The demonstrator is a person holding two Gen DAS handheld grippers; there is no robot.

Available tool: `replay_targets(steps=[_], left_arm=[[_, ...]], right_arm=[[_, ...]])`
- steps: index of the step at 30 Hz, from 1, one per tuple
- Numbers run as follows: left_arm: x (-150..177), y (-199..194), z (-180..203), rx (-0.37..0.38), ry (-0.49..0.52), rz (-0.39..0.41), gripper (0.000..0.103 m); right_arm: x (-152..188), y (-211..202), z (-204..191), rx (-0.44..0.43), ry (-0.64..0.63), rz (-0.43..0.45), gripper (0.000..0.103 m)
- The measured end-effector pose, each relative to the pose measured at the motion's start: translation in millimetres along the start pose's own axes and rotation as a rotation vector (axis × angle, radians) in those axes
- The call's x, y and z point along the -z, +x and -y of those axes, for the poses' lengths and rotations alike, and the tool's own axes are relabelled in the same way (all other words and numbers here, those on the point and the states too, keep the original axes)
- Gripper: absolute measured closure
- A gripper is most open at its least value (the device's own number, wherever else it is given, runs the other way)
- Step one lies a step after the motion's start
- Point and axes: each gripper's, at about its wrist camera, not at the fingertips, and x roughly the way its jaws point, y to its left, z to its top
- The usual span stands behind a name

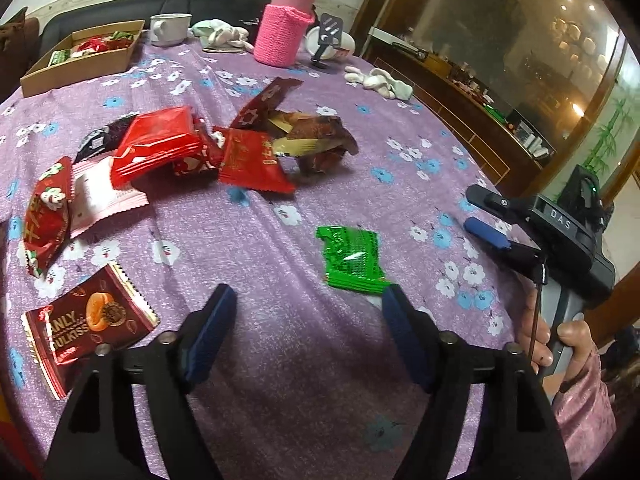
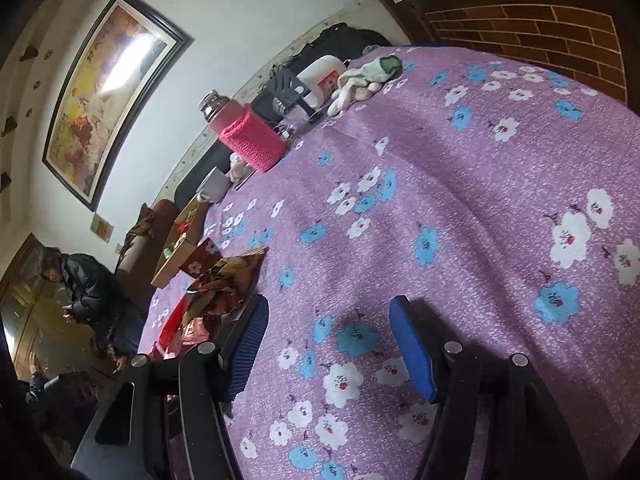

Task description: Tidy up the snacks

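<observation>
Snack packets lie scattered on the purple flowered tablecloth (image 1: 304,360). A green packet (image 1: 352,258) rests flat just beyond my left gripper (image 1: 308,300), which is open and holds nothing; its right fingertip is near the packet's lower corner. A brown apricot-print packet (image 1: 92,316) lies to the left of the fingers. Further off is a heap of red packets (image 1: 160,148) and crumpled brown wrappers (image 1: 312,136). My right gripper (image 2: 330,312) hovers open over bare cloth, and it also shows at the right edge of the left wrist view, right gripper (image 1: 492,220).
A cardboard box (image 1: 80,70) holding some snacks stands at the far left. At the back are a white mug (image 1: 170,28), a pink knit-covered bottle (image 1: 280,28) and white cloths (image 1: 380,80). A wooden cabinet (image 1: 480,120) flanks the table. A person in a dark jacket (image 2: 88,288) crouches beyond it.
</observation>
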Motion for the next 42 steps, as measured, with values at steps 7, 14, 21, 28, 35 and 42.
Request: replay_targets(steps=[7, 14, 21, 28, 35, 42], left_arm=[[0, 0, 0, 0.027, -0.003, -0.002, 0.016], [-1, 3, 6, 0.020, 0.025, -0.017, 0.008], [1, 17, 34, -0.139, 0.171, -0.084, 0.000], [6, 24, 42, -0.217, 0.229, -0.107, 0.000], [5, 26, 43, -0.231, 0.236, -0.107, 0.000], [5, 25, 44, -0.259, 0.211, -0.096, 0.000]], right_arm=[[0, 1, 1, -0.044, 0.012, -0.024, 0.036], [0, 4, 0, -0.096, 0.025, -0.059, 0.034], [0, 2, 6, -0.164, 0.072, -0.066, 0.033], [-2, 0, 13, -0.222, 0.103, -0.066, 0.033], [-3, 2, 11, -0.218, 0.095, -0.072, 0.033], [-1, 4, 6, -0.197, 0.071, -0.073, 0.032]])
